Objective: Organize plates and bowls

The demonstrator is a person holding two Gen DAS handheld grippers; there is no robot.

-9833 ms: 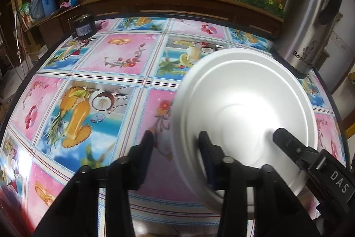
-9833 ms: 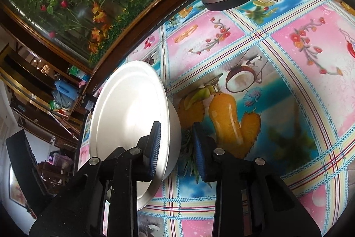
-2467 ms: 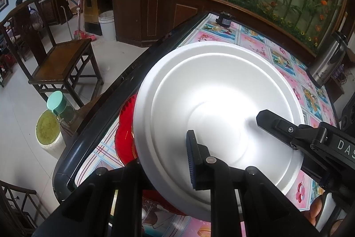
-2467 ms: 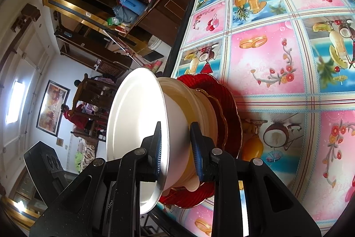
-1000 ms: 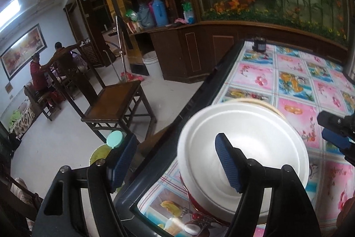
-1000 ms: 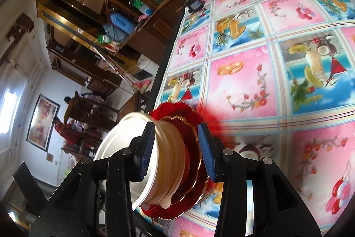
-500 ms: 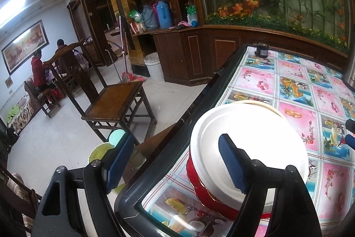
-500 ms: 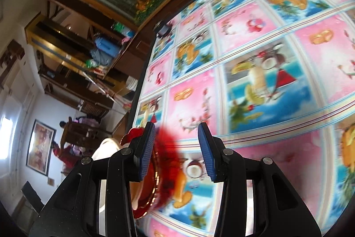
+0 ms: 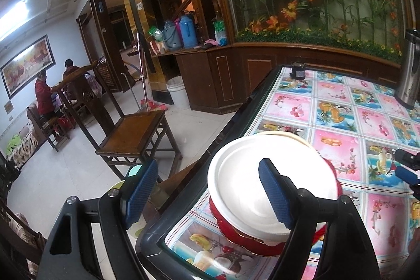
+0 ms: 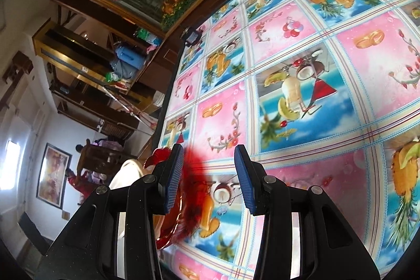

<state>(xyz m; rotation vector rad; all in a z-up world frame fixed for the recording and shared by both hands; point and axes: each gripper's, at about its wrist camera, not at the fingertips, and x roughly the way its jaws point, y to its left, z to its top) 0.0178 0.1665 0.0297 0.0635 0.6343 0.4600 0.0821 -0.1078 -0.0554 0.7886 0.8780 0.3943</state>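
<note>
left wrist: white plate [image 9: 252, 183] atop red dishes [image 9: 244, 240], table [image 9: 341, 106] corner

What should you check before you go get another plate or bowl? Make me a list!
1. White plate sits on top of the stack: ok.
2. Left gripper has let go, jaws just opening, one finger over the plate, not pinching: ok.
3. Right gripper has nothing between its fingers, jaws just opening: ok.
4. Red plate at the bottom rests on the table: ok.
5. Stack safely away from the table's corner: not ok, it sits close.
6. More dishes left to collect: cannot tell.
</note>
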